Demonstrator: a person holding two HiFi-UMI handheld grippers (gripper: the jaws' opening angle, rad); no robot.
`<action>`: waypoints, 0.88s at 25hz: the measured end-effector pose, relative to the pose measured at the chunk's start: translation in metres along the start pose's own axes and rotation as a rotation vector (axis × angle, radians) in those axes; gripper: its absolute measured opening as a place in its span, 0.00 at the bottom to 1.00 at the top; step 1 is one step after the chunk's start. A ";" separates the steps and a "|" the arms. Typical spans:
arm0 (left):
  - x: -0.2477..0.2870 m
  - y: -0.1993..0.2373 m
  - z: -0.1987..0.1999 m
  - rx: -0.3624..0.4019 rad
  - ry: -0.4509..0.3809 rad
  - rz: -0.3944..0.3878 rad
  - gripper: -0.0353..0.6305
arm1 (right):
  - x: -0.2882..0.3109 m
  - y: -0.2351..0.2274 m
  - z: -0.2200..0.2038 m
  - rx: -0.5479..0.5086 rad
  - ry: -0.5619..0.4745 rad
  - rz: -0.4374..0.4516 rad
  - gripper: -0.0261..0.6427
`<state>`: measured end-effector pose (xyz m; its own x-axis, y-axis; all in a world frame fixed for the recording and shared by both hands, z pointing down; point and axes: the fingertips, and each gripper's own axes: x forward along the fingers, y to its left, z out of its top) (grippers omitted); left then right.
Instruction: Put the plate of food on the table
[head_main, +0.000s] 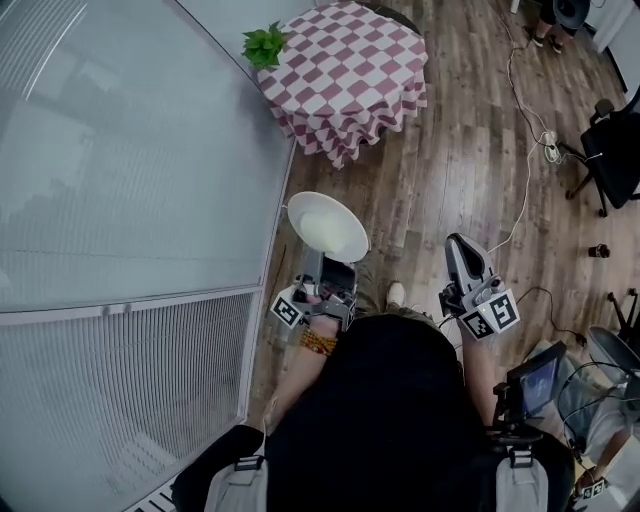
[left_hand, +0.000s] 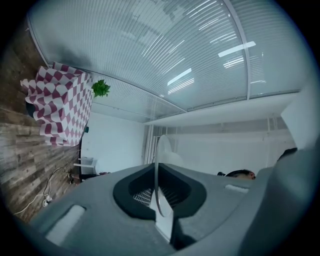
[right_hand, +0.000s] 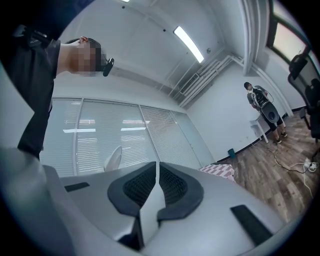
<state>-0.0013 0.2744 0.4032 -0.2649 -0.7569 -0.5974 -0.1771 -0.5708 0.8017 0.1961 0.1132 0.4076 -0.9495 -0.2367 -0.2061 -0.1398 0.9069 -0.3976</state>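
Observation:
My left gripper (head_main: 322, 262) is shut on the near rim of a white plate (head_main: 327, 225), held out in front of me over the wooden floor. In the left gripper view the plate (left_hand: 159, 170) stands edge-on between the closed pads of the left gripper (left_hand: 158, 192). The plate's middle looks pale; I cannot make out any food on it. The round table with a red-and-white checked cloth (head_main: 345, 75) stands some way ahead. My right gripper (head_main: 458, 243) is shut on nothing, to the right of the plate; its pads (right_hand: 172, 186) meet.
A frosted glass wall (head_main: 120, 150) runs along my left. A small green plant (head_main: 264, 45) sits at the table's left edge. Cables (head_main: 530, 120) trail over the floor to the right, by an office chair (head_main: 612, 150). A person (right_hand: 262, 102) stands at the far wall.

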 end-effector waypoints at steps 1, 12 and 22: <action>0.009 0.008 0.002 -0.001 -0.004 0.000 0.07 | 0.006 -0.007 0.002 0.000 0.002 0.001 0.08; 0.127 0.117 0.022 -0.052 0.026 0.008 0.07 | 0.067 -0.114 0.029 -0.034 -0.006 -0.085 0.08; 0.319 0.223 0.071 -0.065 0.080 -0.039 0.07 | 0.193 -0.228 0.084 -0.073 -0.022 -0.129 0.08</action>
<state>-0.1927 -0.0715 0.3930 -0.1823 -0.7551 -0.6298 -0.1229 -0.6180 0.7765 0.0683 -0.1685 0.3831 -0.9162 -0.3594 -0.1775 -0.2807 0.8914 -0.3558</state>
